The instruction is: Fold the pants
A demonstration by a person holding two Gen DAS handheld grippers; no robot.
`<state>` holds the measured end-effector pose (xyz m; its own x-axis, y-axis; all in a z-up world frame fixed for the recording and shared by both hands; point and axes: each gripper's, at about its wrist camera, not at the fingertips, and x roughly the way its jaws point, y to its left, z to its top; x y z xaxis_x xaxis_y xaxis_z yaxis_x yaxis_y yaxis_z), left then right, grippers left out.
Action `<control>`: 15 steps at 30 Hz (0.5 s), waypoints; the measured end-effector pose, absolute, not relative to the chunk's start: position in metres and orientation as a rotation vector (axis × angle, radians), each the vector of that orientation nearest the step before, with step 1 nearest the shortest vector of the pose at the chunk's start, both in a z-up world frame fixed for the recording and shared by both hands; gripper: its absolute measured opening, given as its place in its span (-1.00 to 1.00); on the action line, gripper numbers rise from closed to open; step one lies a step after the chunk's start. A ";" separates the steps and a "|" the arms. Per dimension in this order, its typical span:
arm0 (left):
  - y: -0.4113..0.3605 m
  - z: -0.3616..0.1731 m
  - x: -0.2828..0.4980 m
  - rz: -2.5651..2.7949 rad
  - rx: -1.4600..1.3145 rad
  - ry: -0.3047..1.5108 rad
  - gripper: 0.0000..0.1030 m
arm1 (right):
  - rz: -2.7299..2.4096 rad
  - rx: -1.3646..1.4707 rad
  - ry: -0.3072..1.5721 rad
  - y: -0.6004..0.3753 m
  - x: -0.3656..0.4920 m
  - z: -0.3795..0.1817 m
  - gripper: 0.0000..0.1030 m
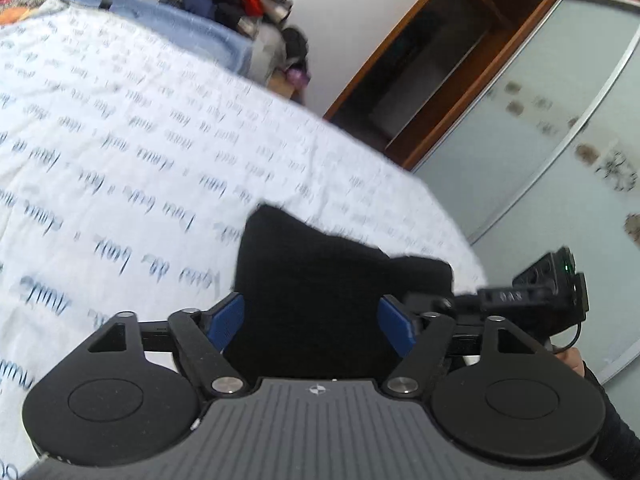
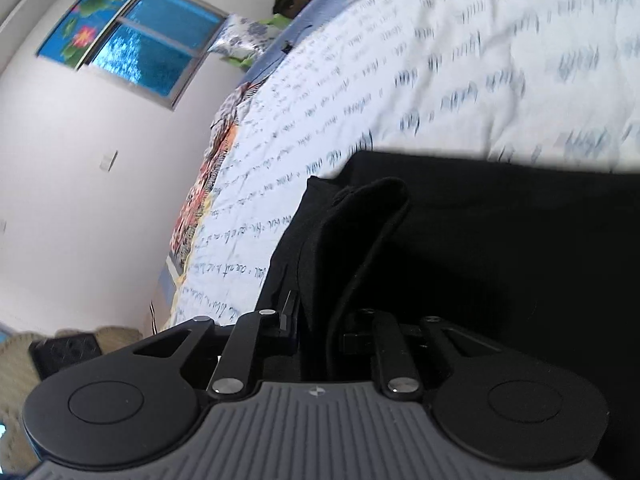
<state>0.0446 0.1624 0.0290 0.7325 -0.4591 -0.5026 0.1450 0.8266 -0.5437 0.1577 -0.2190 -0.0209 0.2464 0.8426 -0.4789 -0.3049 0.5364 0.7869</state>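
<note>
Since the pants point(image 2: 460, 240) on the bed point(image 1: 140, 140) are soft, floppy and light, grab bunched edges: right tongs point(image 2: 320, 320) pinch a fold, left tongs point(image 1: 312, 320) gape around cloth, gripping nothing.

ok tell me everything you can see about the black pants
The black pants look like soft, matte knit fabric, plain, with no print or fastening visible. They lie bunched on the white script-printed bedspread, partly folded rather than flat. In the right wrist view a raised fold of the cloth is pinched by the right gripper, whose fingers are closed on it. In the left wrist view the left gripper stands open, its blue fingers either side of the fabric without pressing it.
</note>
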 end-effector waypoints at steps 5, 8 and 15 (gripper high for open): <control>0.134 0.036 0.059 -0.429 -0.476 0.650 0.55 | 0.800 0.499 1.089 -0.280 0.168 -0.002 -0.70; 0.098 0.033 0.073 -0.500 -0.426 0.671 0.55 | 0.740 0.444 1.160 -0.299 0.181 -0.018 -0.69; 0.028 0.008 0.086 -0.624 -0.255 0.751 0.55 | 0.712 0.485 1.172 -0.312 0.182 -0.044 -0.67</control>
<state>0.0864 0.0279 0.0078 0.5625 -0.6111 -0.5569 0.4351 0.7916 -0.4290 0.1823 -0.3119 -0.0443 0.2146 0.7236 -0.6561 -0.2488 0.6900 0.6796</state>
